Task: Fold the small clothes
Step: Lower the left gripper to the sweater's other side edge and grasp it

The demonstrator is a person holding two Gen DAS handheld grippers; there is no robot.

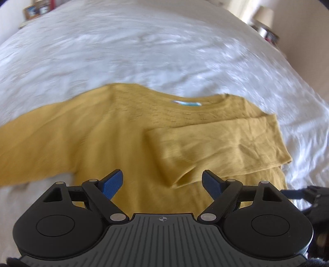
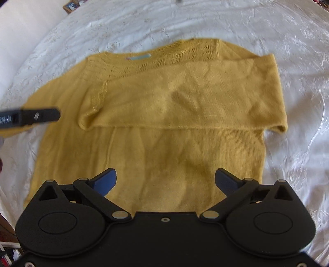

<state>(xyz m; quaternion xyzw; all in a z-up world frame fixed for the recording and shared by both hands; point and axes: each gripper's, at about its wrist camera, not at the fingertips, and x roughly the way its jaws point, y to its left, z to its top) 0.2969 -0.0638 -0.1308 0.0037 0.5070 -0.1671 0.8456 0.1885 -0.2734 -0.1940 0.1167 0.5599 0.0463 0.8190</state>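
A mustard-yellow knitted sweater lies flat on a white bedspread, neckline with a light blue label away from me. Its right sleeve is folded across the chest; the left sleeve stretches out to the left. My left gripper is open and empty, just above the sweater's body near the folded sleeve's cuff. In the right wrist view the sweater fills the middle, folded sleeve across it. My right gripper is open and empty over the lower hem. A finger of the left gripper shows at the left.
The white bedspread surrounds the sweater on all sides. A picture frame and a lamp stand beyond the bed's far edge. The right gripper's edge shows at the right.
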